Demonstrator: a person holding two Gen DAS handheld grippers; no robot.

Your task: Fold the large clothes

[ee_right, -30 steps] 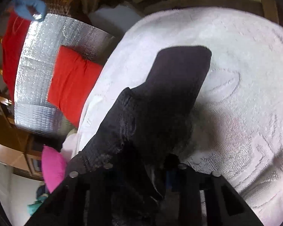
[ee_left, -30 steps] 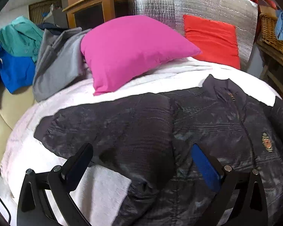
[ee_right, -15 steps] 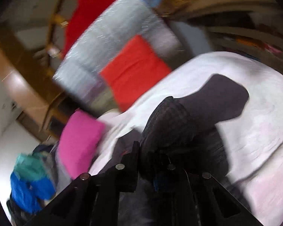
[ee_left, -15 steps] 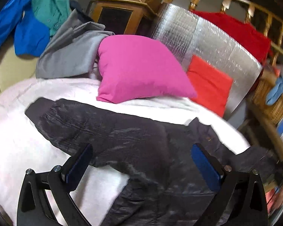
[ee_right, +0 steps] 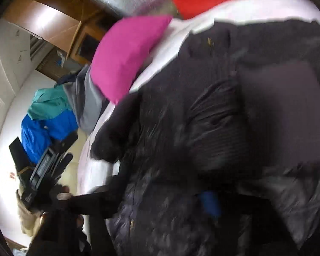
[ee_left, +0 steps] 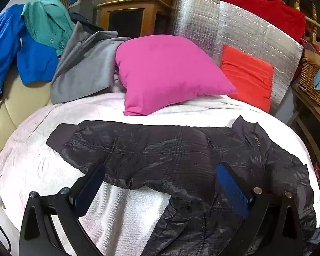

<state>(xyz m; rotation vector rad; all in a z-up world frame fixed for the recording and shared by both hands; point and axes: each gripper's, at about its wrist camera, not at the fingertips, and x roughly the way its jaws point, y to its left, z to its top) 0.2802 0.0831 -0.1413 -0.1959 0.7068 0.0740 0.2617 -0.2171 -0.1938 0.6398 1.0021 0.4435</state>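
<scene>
A black quilted jacket lies spread on the white bed cover, collar to the right and one sleeve stretched left. My left gripper hovers open over its lower edge with nothing between the blue pads. In the blurred right wrist view the jacket fills the frame, its other sleeve folded over the body with the cuff on top. My right gripper is low over it with its jaws opening. One blue pad shows bare, and fabric lies under the jaws, not pinched. A hand holds the left gripper at lower left.
A pink pillow and a red pillow lean on a silver padded panel at the bed's far side. Grey, teal and blue clothes pile up on a beige sofa at left. A wicker basket stands at right.
The right gripper swung the held sleeve in from the bed's edge and across the jacket's body, then its jaws parted. The left gripper stayed open while its view shifted slightly.
</scene>
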